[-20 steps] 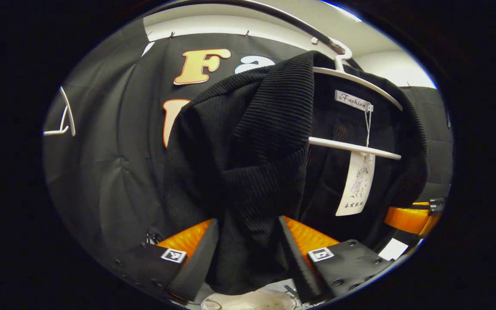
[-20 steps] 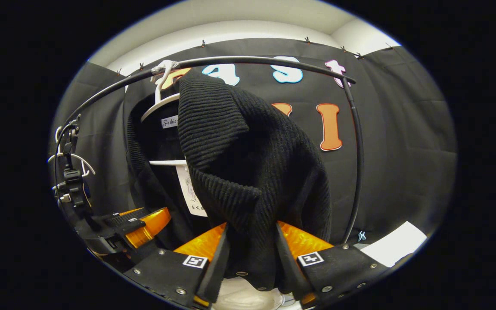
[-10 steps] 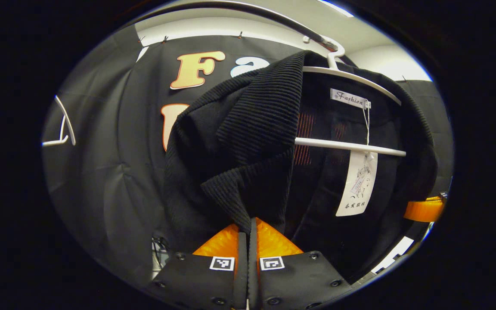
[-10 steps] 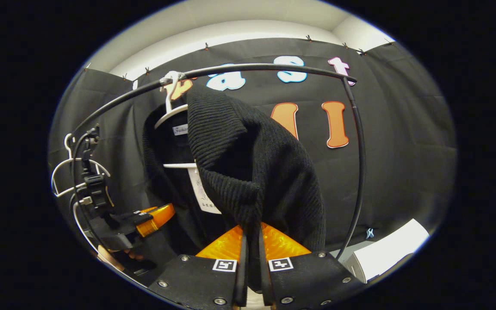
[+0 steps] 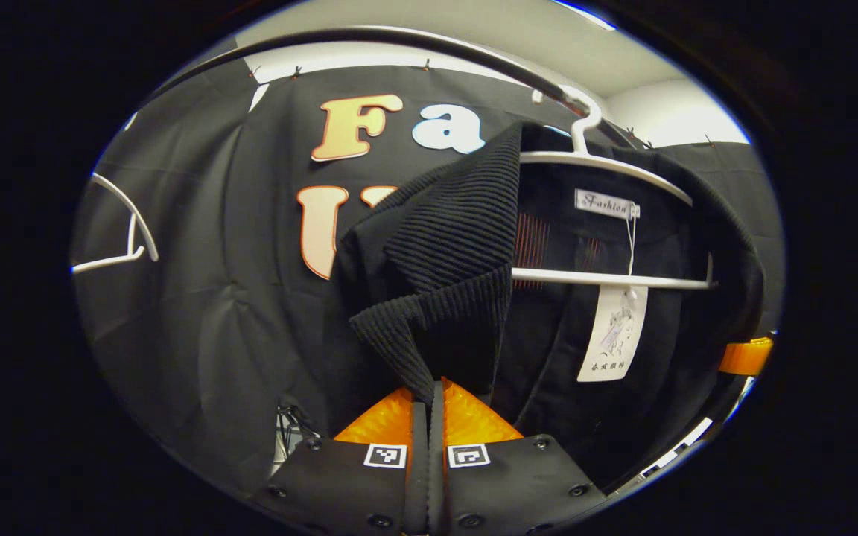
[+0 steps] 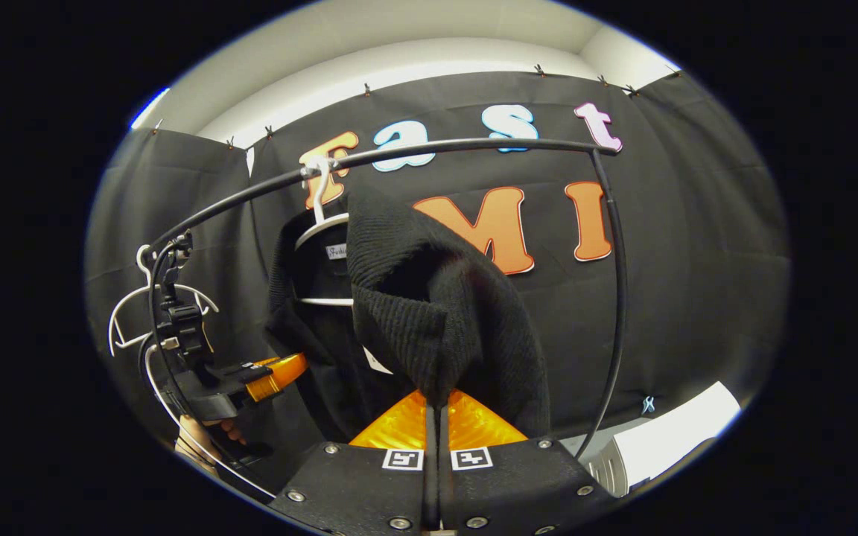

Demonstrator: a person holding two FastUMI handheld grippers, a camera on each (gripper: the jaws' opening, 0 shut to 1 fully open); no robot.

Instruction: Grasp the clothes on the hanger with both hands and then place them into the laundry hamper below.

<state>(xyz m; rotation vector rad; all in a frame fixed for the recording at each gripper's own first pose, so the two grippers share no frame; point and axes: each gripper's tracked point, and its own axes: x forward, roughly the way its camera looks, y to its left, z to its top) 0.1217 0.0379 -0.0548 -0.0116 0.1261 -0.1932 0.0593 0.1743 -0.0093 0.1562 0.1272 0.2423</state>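
A black knitted cardigan (image 5: pixel 444 246) hangs on a white hanger (image 5: pixel 608 164) from a black curved rail (image 5: pixel 429 41). A paper tag (image 5: pixel 611 335) dangles inside it. My left gripper (image 5: pixel 434 387) is shut on the ribbed front edge of one side. In the right gripper view the cardigan (image 6: pixel 429 298) hangs from the hanger (image 6: pixel 321 223), and my right gripper (image 6: pixel 436 398) is shut on the other front edge, pulling it outward. The left gripper (image 6: pixel 276 368) and a hand (image 6: pixel 202 439) show at lower left there. The right gripper's finger (image 5: pixel 745 356) peeks from behind the cloth in the left gripper view.
An empty white hanger (image 5: pixel 124 238) hangs farther along the rail, seen also as the hanger (image 6: pixel 138 305) in the right gripper view. The rail's upright post (image 6: pixel 615 298) stands to the right. A white box-like thing (image 6: pixel 667 439) sits low at right.
Both grippers went from open around the cardigan's front edges to shut on them, then drew back, pulling the cloth away from the hanger.
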